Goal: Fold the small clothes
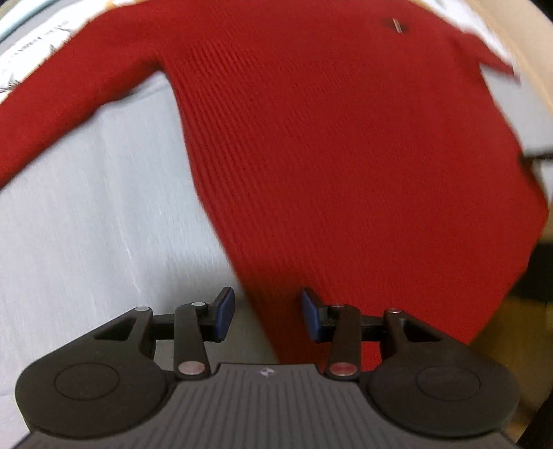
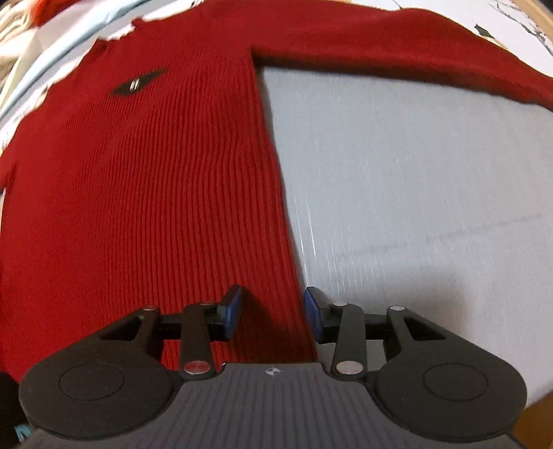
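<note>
A red ribbed knit sweater (image 1: 328, 145) lies flat on a light grey surface, sleeves spread out to the sides. It fills the left half of the right wrist view (image 2: 145, 193), with a small dark logo patch (image 2: 138, 84) on the chest. My left gripper (image 1: 268, 316) is open, its blue pads straddling the sweater's lower left side edge. My right gripper (image 2: 273, 312) is open, its pads straddling the sweater's lower right side edge. Neither holds cloth.
The grey surface (image 1: 90, 221) lies left of the sweater and also shows in the right wrist view (image 2: 414, 193). A white patterned cloth (image 2: 518, 24) lies at the far edge. A tan floor or table edge (image 1: 511, 331) shows at right.
</note>
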### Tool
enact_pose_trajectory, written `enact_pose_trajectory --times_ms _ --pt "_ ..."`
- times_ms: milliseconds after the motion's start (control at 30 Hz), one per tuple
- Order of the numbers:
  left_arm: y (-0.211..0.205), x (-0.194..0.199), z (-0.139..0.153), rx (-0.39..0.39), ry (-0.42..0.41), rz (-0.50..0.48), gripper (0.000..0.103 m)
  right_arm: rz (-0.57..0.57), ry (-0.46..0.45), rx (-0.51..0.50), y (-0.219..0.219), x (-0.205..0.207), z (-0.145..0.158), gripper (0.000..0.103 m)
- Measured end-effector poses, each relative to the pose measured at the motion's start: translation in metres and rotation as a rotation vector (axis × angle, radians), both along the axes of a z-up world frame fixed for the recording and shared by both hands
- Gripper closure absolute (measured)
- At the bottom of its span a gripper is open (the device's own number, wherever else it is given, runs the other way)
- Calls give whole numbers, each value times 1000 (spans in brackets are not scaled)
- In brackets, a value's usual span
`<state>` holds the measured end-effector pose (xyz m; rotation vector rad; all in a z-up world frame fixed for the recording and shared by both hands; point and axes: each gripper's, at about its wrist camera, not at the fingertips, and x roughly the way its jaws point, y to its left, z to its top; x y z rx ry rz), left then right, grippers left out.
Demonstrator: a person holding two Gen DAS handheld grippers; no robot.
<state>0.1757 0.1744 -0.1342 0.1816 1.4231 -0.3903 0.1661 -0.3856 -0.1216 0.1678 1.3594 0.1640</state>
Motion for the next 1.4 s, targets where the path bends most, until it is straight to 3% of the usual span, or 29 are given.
enact_pose_trajectory --times_ms 33,100,133,167,233,333,467,500,600,667,700,833,900,1100,1167,1233,1300,1400 --pt "0 -8 -2 5 -3 -24 57 9 0 -7 0 -7 1 62" --pt "2 -19 1 -13 -26 -55 79 13 -6 -20 -3 -19 3 72" --pt "5 -22 4 -39 -22 -47 90 17 -11 -23 -5 -24 5 86" --pt "6 -26 8 -38 -38 -47 95 27 -20 -28 -7 -29 7 91" --pt "10 -32 19 -67 -65 -53 96 35 -41 -23 -11 -33 14 95" --pt "27 -33 29 -144 -61 20 97 -3 -82 0 -20 -35 32 96" --pt "28 -37 2 74 8 20 103 53 -35 -44 -15 -35 25 95" --pt "32 -35 3 71 9 50 103 79 -16 -65 -10 -35 21 95" --pt "43 -29 29 -89 -70 106 101 120 -8 -101 -2 -36 19 83" --pt "37 -31 38 -162 -87 70 101 123 -36 -59 -1 -36 24 69" --pt "31 -33 37 -169 -81 39 100 123 -45 -42 -1 -36 25 68" --pt "2 -41 10 -52 -5 -130 96 176 19 -106 1 -35 10 64" --pt "-8 -40 5 -8 -6 -200 95 175 11 -99 -2 -34 11 62" --pt "-5 -10 36 -68 -123 -82 70 110 -123 0 -14 -32 42 60" --pt "-5 1 35 -32 -145 -45 62 157 -56 -44 -9 -33 26 56" --pt "-7 12 32 40 -168 0 62 221 -2 -131 1 -35 11 52" --pt "-4 21 44 110 -256 83 62 192 -50 -110 -1 -29 20 52" --pt "7 37 74 111 -407 222 55 71 -169 -35 -18 -20 47 52"
